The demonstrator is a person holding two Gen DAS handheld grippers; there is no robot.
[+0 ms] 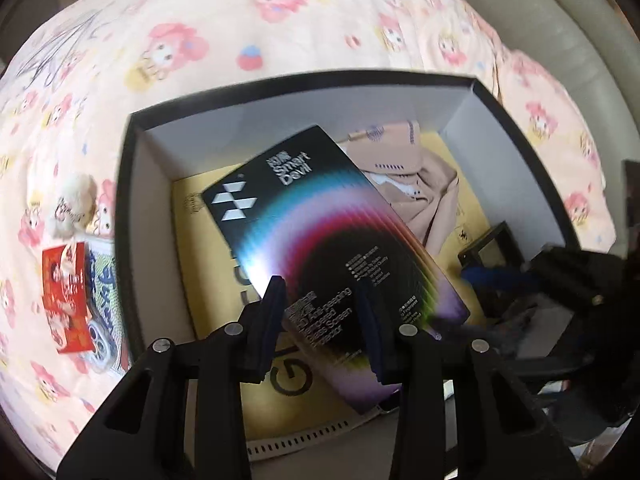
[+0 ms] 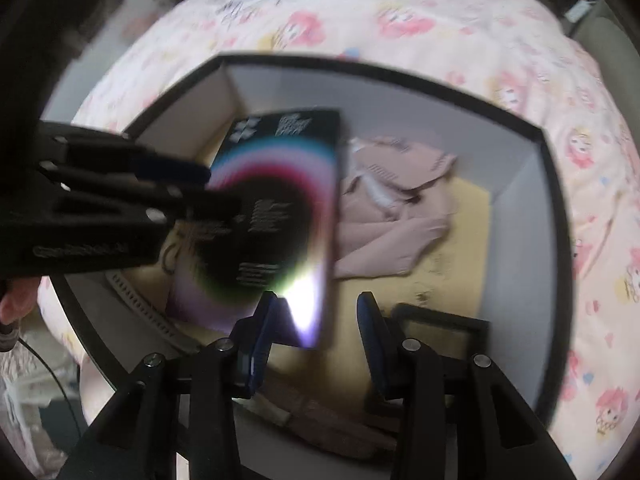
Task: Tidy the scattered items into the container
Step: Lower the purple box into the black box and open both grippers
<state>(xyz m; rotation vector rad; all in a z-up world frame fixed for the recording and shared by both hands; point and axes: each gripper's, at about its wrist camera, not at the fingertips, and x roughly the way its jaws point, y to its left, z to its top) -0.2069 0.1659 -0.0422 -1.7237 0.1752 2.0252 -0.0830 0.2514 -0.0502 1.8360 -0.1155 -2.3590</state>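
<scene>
Two open claws (image 1: 322, 312) (image 2: 316, 314) above box (image 1: 124, 184)

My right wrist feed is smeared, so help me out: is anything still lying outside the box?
Observer: Yes. The left wrist view shows a red packet on the bedspread, left of the box.
Operator: Anything else there?
Observer: A blue-and-white packet beside it, nearer the box.
Operator: What is printed on the black pack inside?
Observer: It reads "Smart Devil" near its far end.
</scene>
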